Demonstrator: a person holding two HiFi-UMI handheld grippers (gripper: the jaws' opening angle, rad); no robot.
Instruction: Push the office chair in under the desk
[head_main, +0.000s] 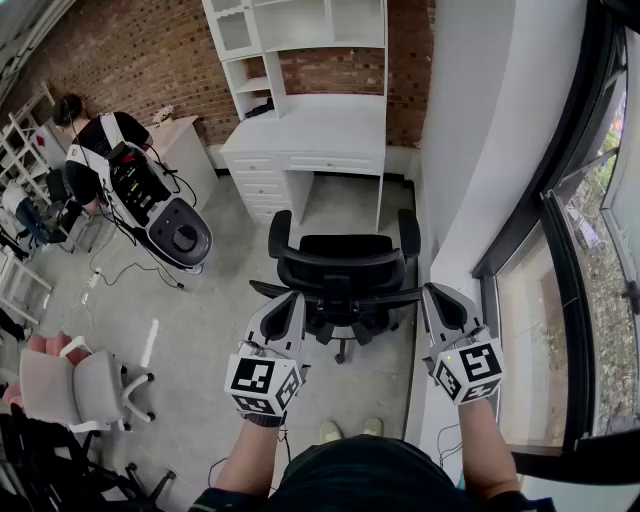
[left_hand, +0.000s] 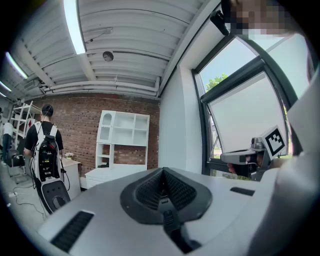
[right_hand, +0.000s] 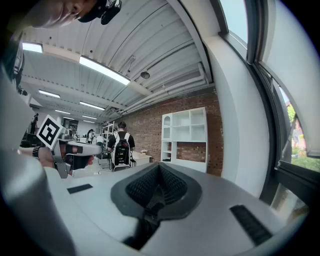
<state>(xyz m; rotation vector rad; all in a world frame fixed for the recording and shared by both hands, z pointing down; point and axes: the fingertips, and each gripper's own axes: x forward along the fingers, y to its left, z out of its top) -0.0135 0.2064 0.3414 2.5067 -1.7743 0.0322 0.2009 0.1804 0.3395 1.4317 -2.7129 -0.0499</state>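
Brick room; office chair (head_main: 340, 272) betw left gripper (head_main: 283, 312) & right gripper (head_main: 446, 308), both closed, empty.

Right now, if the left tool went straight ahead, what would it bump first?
Most likely the black office chair: in the head view the left tool aims at the left end of its backrest. Height is unclear; if it passes above, the white desk lies beyond.

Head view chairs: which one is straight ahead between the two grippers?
The black office chair, facing the white desk, between left gripper and right gripper. The pale grey chair stands off at lower left.
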